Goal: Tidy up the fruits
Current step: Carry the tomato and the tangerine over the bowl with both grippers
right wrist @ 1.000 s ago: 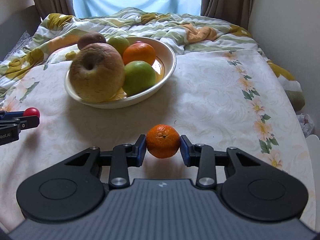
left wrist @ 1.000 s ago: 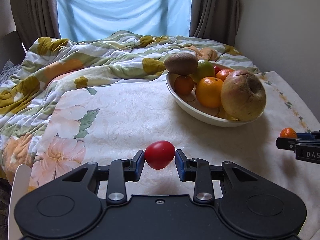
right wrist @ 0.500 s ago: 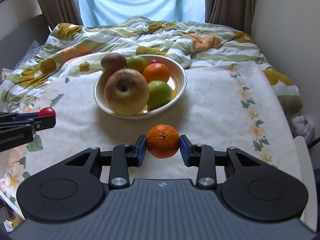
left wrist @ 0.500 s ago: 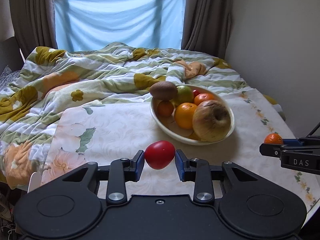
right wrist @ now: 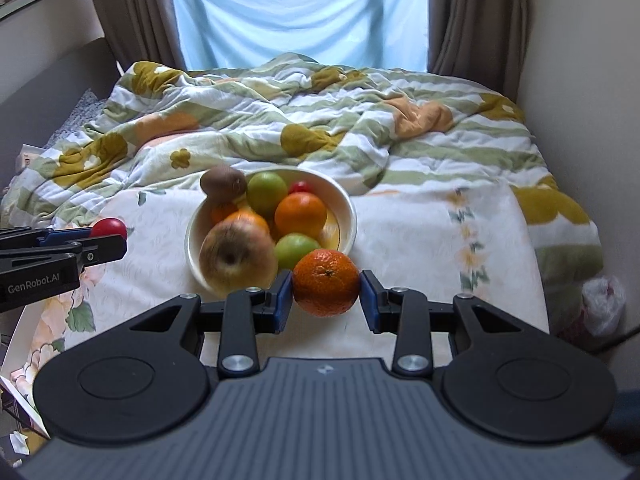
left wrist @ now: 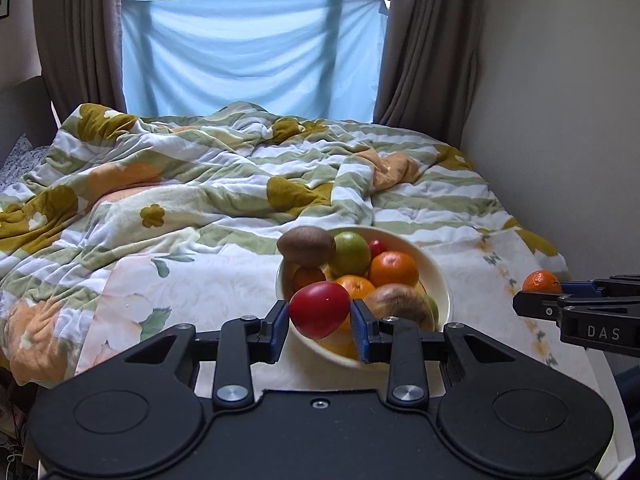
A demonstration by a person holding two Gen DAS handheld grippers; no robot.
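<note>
The red fruit (left wrist: 319, 310) sits clamped in your left gripper (left wrist: 319, 326), the mandarin (right wrist: 326, 282) clamped in your right gripper (right wrist: 326, 295), with the fruit bowl (right wrist: 348, 216) just ahead, between both.

Both wrist cameras sit just behind their own fingers, raised above the table and angled down toward the window at 12 o'clock. The left view has the fruit bowl (left wrist: 438, 280) near, at 12 o'clock, with the right gripper (left wrist: 538, 292) entering at 3 o'clock. The right view has the bowl (right wrist: 350, 216) toward 11 o'clock and the left gripper (right wrist: 108, 236) at 9 o'clock. Both share bowl, tablecloth (right wrist: 420, 248), quilt (left wrist: 200, 184) and curtains (left wrist: 424, 52).
</note>
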